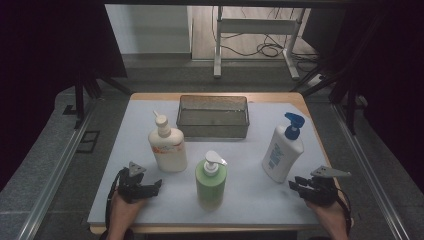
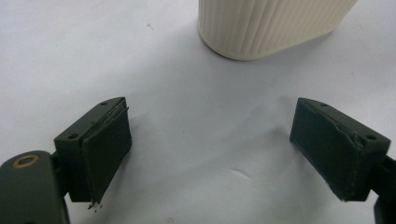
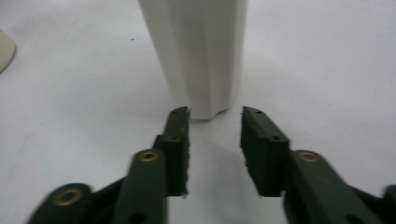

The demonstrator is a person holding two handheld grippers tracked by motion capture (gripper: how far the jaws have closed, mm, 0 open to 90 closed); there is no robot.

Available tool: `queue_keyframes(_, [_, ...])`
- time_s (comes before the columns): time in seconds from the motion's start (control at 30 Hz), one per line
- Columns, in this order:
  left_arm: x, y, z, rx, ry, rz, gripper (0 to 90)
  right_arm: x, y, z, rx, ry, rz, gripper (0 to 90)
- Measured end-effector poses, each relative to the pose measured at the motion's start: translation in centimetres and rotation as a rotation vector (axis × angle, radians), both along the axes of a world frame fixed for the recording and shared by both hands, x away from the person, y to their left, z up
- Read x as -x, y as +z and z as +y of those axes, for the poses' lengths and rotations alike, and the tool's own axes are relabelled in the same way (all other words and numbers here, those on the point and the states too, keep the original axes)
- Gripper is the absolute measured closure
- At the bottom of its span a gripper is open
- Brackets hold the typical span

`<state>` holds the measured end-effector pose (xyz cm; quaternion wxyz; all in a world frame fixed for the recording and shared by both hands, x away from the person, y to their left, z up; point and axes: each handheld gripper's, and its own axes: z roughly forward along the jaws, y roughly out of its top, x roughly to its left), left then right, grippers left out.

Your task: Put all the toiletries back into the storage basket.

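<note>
Right gripper (image 3: pixel 215 116) sits at about four o'clock on the white table mat (image 1: pixel 240 200), its jaws narrowly parted with nothing between them, the tips just short of the foot of the tall white plastic pump bottle with the blue head (image 1: pixel 282 152). That bottle stands at about three o'clock, leaning a little, and its base is close ahead in the right gripper view (image 3: pixel 201 51). Left gripper (image 2: pixel 210 140), at about eight o'clock, stands wide and empty, with the ribbed base of the cream pump bottle with the orange label (image 2: pixel 266 25) just beyond it; the high view puts that bottle at about ten o'clock (image 1: pixel 167 147).

The blue-headed bottle is likely stiff-walled but smooth and slippery, top-heavy with its pump, and of middling weight if full. A hold across the flat waist, well below the pump neck, should be the steadiest; a pinch at the foot could tip it.

Count: three pump bottles, one white and blue, one cream, one green with a white pump (image 1: pixel 210 181) at six o'clock; one grey rectangular wire-mesh basket (image 1: pixel 212 131) at twelve o'clock; two grippers.
</note>
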<state>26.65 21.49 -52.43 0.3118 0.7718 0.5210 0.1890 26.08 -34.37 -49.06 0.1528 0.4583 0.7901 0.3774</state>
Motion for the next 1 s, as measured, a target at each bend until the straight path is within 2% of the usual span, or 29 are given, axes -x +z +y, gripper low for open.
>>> queue_keyframes(0.13, [0.0,0.0,0.0,0.0,0.0,0.0,12.1,0.0,0.3,0.3,0.0,0.01,0.002,48.6])
queue_keyframes(0.33, [0.0,0.0,0.0,0.0,0.0,0.0,12.1,0.0,0.9,1.1,-0.003,0.032,-0.011,39.3])
queue_keyframes(0.6, [0.0,0.0,0.0,0.0,0.0,-0.002,12.1,-0.3,2.3,1.7,0.001,0.049,-0.051,32.6])
queue_keyframes(0.73, [0.0,0.0,0.0,0.0,0.001,-0.002,12.1,-0.7,2.9,1.9,-0.002,0.042,-0.058,27.5])
queue_keyframes(1.0, [0.0,0.0,0.0,0.0,0.0,-0.002,12.1,-1.3,4.1,2.1,-0.013,0.026,-0.076,23.3])
